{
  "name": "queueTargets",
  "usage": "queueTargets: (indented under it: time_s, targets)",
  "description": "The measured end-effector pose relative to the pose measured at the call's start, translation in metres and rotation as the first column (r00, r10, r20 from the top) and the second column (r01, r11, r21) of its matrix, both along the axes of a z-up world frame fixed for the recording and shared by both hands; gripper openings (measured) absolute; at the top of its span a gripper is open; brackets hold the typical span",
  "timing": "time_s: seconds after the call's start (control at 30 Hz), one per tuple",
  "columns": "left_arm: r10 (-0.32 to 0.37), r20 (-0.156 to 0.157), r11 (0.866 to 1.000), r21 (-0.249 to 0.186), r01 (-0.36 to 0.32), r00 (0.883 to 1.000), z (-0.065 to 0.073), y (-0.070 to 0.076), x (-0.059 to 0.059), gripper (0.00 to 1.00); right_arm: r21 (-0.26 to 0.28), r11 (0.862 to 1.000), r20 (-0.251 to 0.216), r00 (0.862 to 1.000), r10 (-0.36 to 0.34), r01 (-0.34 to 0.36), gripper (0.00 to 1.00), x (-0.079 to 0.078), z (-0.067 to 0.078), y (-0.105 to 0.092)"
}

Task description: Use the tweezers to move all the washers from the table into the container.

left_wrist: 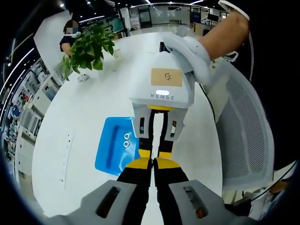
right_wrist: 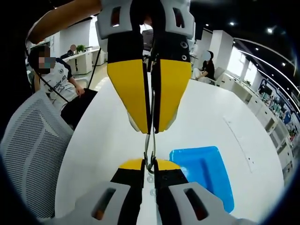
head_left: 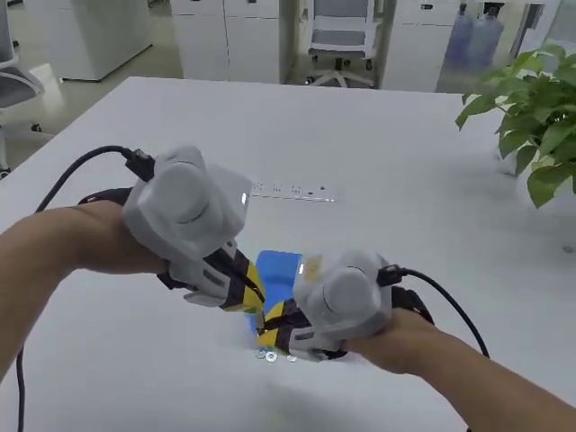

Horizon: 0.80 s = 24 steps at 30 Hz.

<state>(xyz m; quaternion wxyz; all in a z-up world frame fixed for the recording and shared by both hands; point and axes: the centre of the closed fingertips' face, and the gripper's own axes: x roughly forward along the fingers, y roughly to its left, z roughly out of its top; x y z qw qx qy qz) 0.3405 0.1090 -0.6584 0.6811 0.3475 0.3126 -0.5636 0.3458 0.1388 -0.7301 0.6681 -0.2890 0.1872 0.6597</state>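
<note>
Both the left gripper and right gripper have pale grey-white housings with rounded backs, black fingers and yellow pads. Small screws stud the finger mounts. A black cable trails from each. The right one carries a tan sticker and faint printed lettering, perhaps "KENSE"
</note>
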Motion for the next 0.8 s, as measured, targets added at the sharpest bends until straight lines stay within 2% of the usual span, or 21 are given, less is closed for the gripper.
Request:
queueTargets:
  time_s: [0.47,0.8]
  targets:
    - [-0.035,0.034,0.999,-0.001,0.035,0.999,0.017,-0.013,0.017,0.06,0.014,0.999,0.042,0.999,-0.032,0.031,0.09,0.023,0.017,-0.009]
    - [-0.053,0.060,0.999,-0.006,0.053,0.997,0.017,-0.021,0.032,0.06,0.021,0.998,0.061,0.996,-0.064,0.063,0.09,0.042,0.018,-0.017]
